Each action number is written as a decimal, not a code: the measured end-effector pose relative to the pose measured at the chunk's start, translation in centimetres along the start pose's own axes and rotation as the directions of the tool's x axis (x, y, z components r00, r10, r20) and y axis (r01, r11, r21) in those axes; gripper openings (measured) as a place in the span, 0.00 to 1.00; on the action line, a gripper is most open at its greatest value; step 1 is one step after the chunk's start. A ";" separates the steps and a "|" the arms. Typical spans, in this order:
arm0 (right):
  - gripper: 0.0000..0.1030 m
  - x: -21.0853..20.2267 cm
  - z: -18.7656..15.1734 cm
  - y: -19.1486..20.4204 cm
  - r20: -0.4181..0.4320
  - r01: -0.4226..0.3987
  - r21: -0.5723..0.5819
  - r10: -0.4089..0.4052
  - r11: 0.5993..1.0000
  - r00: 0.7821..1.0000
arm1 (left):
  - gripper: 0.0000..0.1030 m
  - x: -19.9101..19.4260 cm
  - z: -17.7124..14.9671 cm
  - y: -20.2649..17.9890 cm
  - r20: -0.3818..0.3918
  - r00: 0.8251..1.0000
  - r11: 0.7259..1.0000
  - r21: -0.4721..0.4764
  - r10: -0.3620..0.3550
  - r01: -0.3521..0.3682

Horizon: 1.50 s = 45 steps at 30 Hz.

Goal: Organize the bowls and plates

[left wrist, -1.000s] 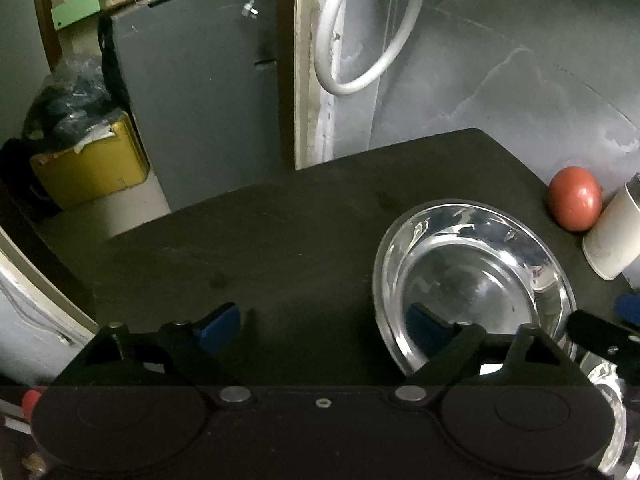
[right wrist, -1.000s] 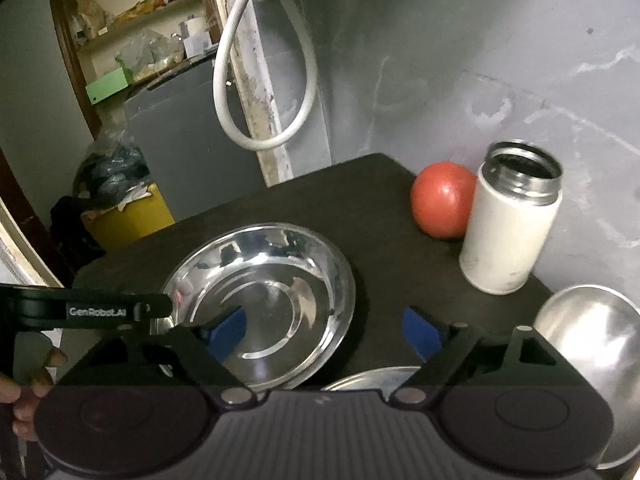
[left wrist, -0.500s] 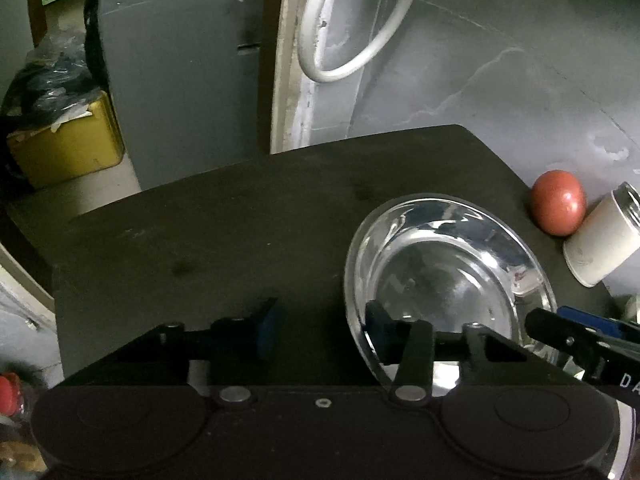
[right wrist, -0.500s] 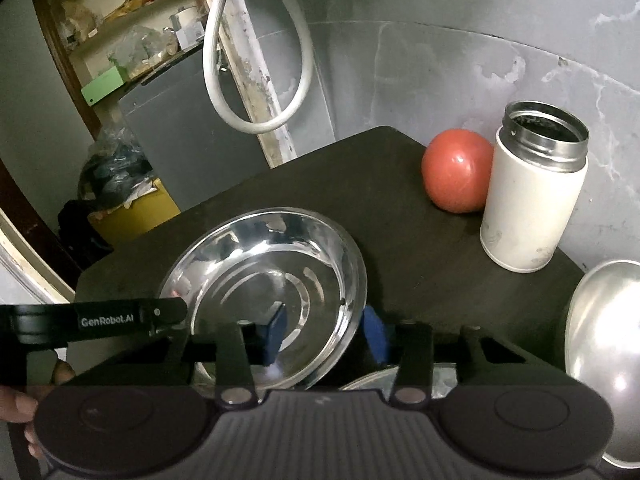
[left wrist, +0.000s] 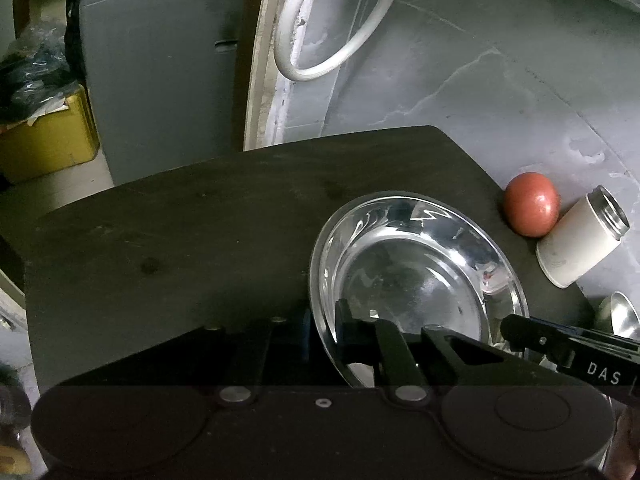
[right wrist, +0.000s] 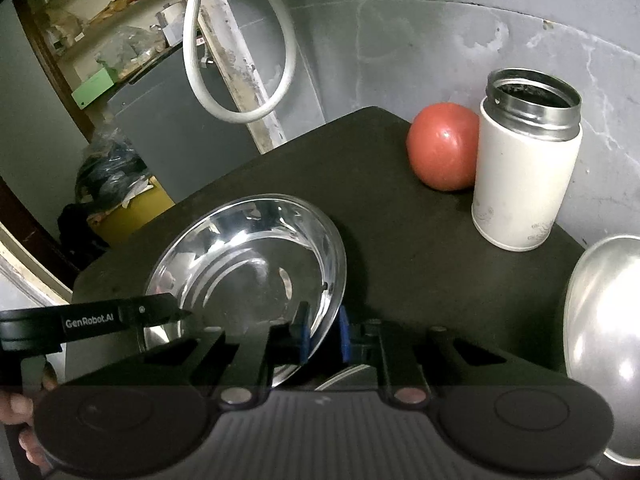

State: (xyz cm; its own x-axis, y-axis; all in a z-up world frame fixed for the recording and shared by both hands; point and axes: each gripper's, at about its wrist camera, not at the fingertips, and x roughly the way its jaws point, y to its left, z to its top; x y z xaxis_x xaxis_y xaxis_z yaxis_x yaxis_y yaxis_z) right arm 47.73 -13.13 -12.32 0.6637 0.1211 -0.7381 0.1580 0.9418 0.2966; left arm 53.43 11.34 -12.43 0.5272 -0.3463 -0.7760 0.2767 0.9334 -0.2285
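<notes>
A shiny steel plate (left wrist: pixel 416 280) (right wrist: pixel 248 272) rests on the dark table (left wrist: pixel 180 240), its near side possibly raised. My left gripper (left wrist: pixel 325 334) is shut on the plate's left rim, one blue pad outside and one inside. On the opposite edge, my right gripper (right wrist: pixel 323 336) is shut on the same plate. The left gripper's body (right wrist: pixel 120 318) shows in the right wrist view. The rim of a second steel plate (right wrist: pixel 348 376) peeks out below the right gripper. A steel bowl (right wrist: pixel 604 320) (left wrist: pixel 618 314) sits at the right.
A red tomato (right wrist: pixel 442 146) (left wrist: pixel 530 210) and an open white flask (right wrist: pixel 524 176) (left wrist: pixel 580 240) stand at the table's far right corner by the grey wall. A white hose loop (left wrist: pixel 320 40) hangs behind. A person's hand (right wrist: pixel 16 412) shows at lower left.
Both grippers went from wide open to shut on opposite rims of the steel plate. The left gripper shifted right toward the plate.
</notes>
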 end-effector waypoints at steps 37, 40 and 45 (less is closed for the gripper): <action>0.17 -12.6 -8.4 5.9 0.042 -0.134 -0.161 0.143 0.978 0.989 | 0.12 -15.1 -10.1 1.6 0.090 0.992 0.992 -0.099 0.083 -0.074; 0.17 -12.7 -9.3 6.6 0.013 -0.133 -0.178 0.138 0.975 0.990 | 0.13 -15.4 -11.5 1.8 0.062 0.992 0.990 -0.088 0.112 -0.106; 0.17 -12.7 -10.7 7.3 -0.035 -0.125 -0.192 0.120 0.973 0.992 | 0.13 -15.4 -12.7 2.0 0.018 0.990 0.988 -0.075 0.139 -0.137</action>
State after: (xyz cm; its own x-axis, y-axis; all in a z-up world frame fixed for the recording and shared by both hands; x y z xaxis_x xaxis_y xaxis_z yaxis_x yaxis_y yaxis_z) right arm 32.67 -4.41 -7.22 0.6516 0.2446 -0.7180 -0.0693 0.9618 0.2648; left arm 35.69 19.68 -8.41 0.5746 -0.2148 -0.7898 0.1409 0.9765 -0.1631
